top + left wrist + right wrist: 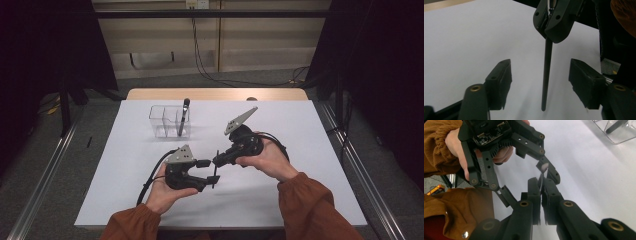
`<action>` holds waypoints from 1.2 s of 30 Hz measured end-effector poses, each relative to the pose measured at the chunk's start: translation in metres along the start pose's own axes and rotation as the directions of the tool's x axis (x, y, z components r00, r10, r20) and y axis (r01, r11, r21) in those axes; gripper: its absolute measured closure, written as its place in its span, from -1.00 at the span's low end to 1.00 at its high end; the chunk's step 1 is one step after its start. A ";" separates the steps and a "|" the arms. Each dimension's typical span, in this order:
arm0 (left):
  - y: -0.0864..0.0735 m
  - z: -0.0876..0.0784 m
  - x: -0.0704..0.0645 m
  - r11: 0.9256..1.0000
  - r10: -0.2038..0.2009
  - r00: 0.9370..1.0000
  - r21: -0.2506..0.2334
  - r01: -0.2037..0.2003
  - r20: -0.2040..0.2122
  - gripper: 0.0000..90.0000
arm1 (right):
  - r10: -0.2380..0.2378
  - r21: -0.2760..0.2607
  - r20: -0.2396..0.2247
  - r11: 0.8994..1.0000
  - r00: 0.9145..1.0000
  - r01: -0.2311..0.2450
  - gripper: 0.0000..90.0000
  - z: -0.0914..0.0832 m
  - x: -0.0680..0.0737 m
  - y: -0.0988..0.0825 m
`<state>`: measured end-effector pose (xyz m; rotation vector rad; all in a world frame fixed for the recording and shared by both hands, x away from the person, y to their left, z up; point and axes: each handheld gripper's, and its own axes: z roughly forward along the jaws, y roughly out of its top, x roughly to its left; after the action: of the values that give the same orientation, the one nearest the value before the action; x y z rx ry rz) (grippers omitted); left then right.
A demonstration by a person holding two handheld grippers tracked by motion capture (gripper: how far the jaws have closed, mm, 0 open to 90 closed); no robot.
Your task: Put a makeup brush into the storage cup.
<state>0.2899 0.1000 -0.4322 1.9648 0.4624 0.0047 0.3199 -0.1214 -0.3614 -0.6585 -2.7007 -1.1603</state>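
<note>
1. Nearest the high camera, two orange sleeves (310, 205) come in from the bottom edge, each hand carrying a gripper over the white table (300, 150).
2. Right gripper (218, 161): its jaws are pressed together on a thin dark pen (215, 172), clamped near the pen's upper end. In the left gripper view the pen (547, 75) hangs down out of those jaws, nearly upright, above the table.
3. Left gripper (209, 173): its jaws stand apart on either side of the pen's lower part, and neither pad touches it. No earlier picture is at hand for comparison.
4. In the right gripper view the left gripper (549, 173) sits just beyond the closed jaws.
5. Farther back on the table stands a clear divided holder (161, 121), with another dark pen (183, 116) leaning in its right compartment.
</note>
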 end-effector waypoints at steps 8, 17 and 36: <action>0.000 0.001 -0.003 1.000 0.022 1.000 -0.015 -0.022 0.016 0.22 | 0.004 -0.008 -0.013 1.000 1.000 -0.004 0.92 0.004 0.001 -0.002; -0.002 0.001 -0.001 1.000 0.020 1.000 -0.025 -0.020 0.018 0.61 | 0.005 -0.023 -0.016 1.000 1.000 -0.006 0.92 0.005 0.001 -0.004; -0.001 -0.002 0.001 0.999 0.025 0.999 -0.027 -0.024 0.029 0.90 | -0.005 -0.044 -0.017 0.999 1.000 0.004 0.92 0.008 0.002 -0.004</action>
<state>0.2901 0.1021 -0.4324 1.9422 0.4169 -0.0022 0.3166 -0.1176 -0.3691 -0.6461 -2.6708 -1.2241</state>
